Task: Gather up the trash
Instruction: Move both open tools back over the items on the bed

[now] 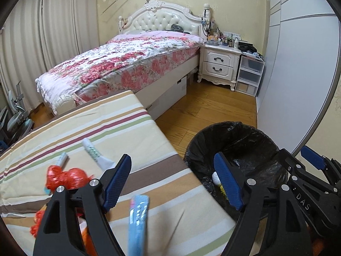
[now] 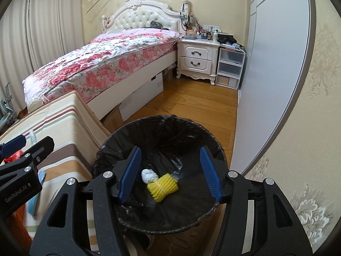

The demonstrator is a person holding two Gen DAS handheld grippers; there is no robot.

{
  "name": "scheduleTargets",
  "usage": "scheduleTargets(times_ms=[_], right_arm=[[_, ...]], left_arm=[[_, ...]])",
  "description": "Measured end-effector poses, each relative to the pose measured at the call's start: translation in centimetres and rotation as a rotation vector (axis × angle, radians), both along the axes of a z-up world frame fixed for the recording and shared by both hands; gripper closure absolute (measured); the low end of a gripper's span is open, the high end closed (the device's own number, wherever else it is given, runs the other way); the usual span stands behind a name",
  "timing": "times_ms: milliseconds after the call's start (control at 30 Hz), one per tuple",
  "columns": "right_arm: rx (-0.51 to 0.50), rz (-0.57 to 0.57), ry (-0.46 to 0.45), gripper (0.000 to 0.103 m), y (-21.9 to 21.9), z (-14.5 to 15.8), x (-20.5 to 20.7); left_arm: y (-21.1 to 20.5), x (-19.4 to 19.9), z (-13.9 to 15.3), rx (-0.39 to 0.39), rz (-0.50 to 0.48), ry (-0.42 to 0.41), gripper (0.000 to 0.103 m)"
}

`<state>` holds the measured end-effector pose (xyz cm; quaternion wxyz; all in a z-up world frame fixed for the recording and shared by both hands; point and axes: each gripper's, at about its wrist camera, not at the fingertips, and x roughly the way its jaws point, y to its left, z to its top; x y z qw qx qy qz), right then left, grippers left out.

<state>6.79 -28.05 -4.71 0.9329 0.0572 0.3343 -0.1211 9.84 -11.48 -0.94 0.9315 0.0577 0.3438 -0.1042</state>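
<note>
Hovering over the lined bin (image 2: 157, 140), right claw (image 2: 170, 172) spread and empty, yellow foam net (image 2: 163, 188) lying inside. Beside the bin, left claw (image 1: 173, 183) likewise spread, poised above bench (image 1: 149, 149) litter: blue wrapper (image 1: 138, 217), red bag (image 1: 66, 177).

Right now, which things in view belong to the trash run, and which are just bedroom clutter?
Job:
- trash bin with black liner
- yellow foam net and white wad, already in the bin
- red plastic bag, blue wrapper and white wrappers on the striped cover

Lying about:
- floral bed
- nightstand
- plastic drawers
</note>
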Motion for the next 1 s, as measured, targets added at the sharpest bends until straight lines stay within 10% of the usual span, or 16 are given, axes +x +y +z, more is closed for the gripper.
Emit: scheduleTargets(times_ms=[1000], right_arm=[[-0.01,0.433,0.013,0.044,18.4,1.3,-6.2]], left_arm=[[21.9,-9.8,-1.1,0.029,0.349,0.0,0.026]])
